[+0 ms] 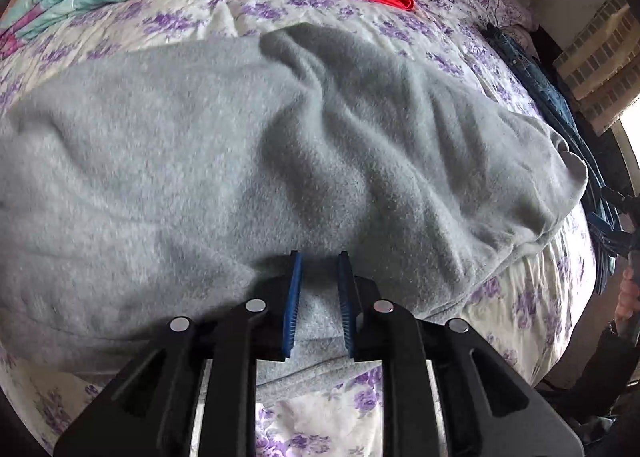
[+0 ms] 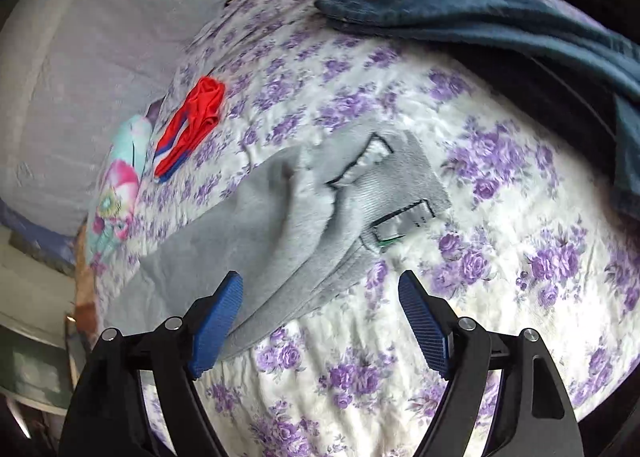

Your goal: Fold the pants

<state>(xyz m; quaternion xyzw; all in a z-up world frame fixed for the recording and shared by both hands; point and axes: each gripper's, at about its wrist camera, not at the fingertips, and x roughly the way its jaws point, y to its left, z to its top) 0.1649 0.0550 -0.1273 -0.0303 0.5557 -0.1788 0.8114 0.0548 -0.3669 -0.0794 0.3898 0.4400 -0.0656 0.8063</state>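
Pants, grey and rumpled, lie across the bed, the left gripper pinching their near edge, the right gripper released above the waistband; that shallow pinch may slip, undoing the fold.

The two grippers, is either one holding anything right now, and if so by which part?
The right gripper is open and holds nothing. The left gripper has the near edge of the grey pants between its narrow jaws; whether it pinches them cannot be told.
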